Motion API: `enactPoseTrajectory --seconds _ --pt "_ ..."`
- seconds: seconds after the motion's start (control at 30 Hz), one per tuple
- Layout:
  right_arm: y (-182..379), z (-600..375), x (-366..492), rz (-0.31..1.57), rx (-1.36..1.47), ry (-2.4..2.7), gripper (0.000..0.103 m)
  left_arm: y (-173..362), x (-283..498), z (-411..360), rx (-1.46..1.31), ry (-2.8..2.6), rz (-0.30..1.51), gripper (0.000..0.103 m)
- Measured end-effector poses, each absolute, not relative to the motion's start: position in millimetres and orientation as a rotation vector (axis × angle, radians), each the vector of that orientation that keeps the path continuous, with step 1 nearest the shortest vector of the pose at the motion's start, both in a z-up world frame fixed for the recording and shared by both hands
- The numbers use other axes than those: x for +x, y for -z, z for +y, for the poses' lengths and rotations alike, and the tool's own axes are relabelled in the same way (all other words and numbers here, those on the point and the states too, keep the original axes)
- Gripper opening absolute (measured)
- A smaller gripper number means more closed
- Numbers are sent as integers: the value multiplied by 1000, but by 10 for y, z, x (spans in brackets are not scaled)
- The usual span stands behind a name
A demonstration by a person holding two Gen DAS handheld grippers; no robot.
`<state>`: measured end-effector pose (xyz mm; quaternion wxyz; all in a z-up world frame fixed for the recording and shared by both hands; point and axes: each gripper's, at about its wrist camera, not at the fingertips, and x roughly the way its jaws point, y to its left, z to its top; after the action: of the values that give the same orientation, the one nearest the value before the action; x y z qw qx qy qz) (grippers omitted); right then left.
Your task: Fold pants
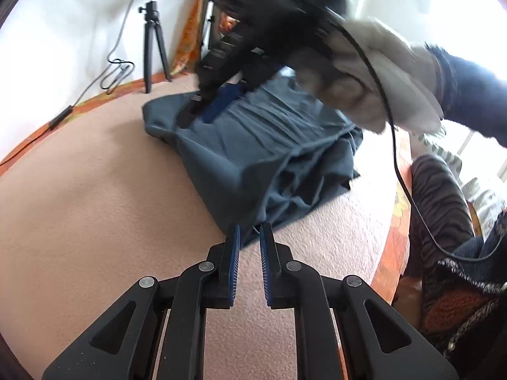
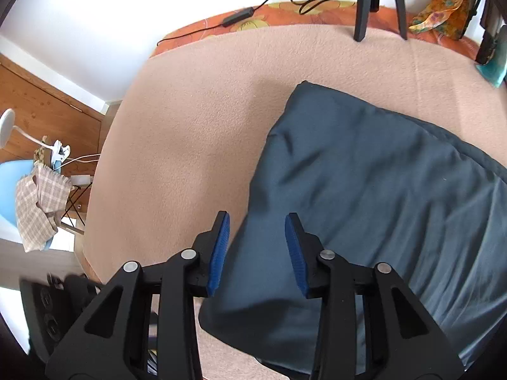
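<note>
The dark blue-grey pants (image 1: 253, 148) lie folded in a bundle on the pink blanket (image 1: 95, 190). My left gripper (image 1: 249, 231) is open by a narrow gap, empty, with its tips just over the near edge of the pants. My right gripper (image 1: 202, 107) shows in the left wrist view, held by a gloved hand (image 1: 364, 85), tips down on the far part of the pants. In the right wrist view the right gripper (image 2: 256, 221) is open over the smooth folded pants (image 2: 364, 190), nothing between its pads.
A black tripod (image 1: 153, 41) with a ring light stands at the far edge, with cables (image 1: 114, 72) beside it. An orange patterned sheet (image 2: 285, 19) borders the blanket. The person's legs in patterned clothing (image 1: 443, 221) are at the right. A chair with a checked cloth (image 2: 35, 202) stands beyond the bed's left edge.
</note>
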<state>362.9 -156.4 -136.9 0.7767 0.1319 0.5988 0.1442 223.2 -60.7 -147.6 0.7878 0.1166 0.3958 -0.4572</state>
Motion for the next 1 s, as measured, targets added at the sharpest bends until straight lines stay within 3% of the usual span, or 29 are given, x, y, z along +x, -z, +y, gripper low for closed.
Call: enactPoseTrajectory --seconds 0.17,0.23,0.27,0.33,0.4,0.43,0.53,0.6,0.77,0.83,1.0 --pt "1407 -1638 2998 1277 203 -342 39 1394 2481 -706 173 910 850 11" --pt "1533 -1574 2758 1299 178 -345 39 1458 2522 -844 178 906 878 30" --pt "1612 -1543 2649 1318 174 -350 39 1507 2526 -911 195 889 894 33" --pt "1756 -1500 2465 1357 184 -366 39 1632 2540 -1001 225 860 944 35" --pt "1688 -1489 2370 1335 164 -390 39 1742 2588 -1032 219 816 1005 38" --pt "1632 -1524 2347 1327 196 -413 39 1790 2619 -1021 190 801 1038 44" --pt "1403 -1652 2376 1271 231 -428 40 1890 2719 -951 86 763 1105 46" --pt "1264 -1752 2462 1239 255 -420 48 1912 2777 -890 -6 743 1124 46" --pt "1076 -1982 2855 1195 338 -389 56 1957 2832 -831 -183 765 1163 43" --pt "1084 -1989 3074 1204 359 -371 60 1974 2838 -851 -218 774 1190 18" --pt "1152 -1847 3644 1272 362 -339 62 1882 2756 -858 -245 776 1136 13"
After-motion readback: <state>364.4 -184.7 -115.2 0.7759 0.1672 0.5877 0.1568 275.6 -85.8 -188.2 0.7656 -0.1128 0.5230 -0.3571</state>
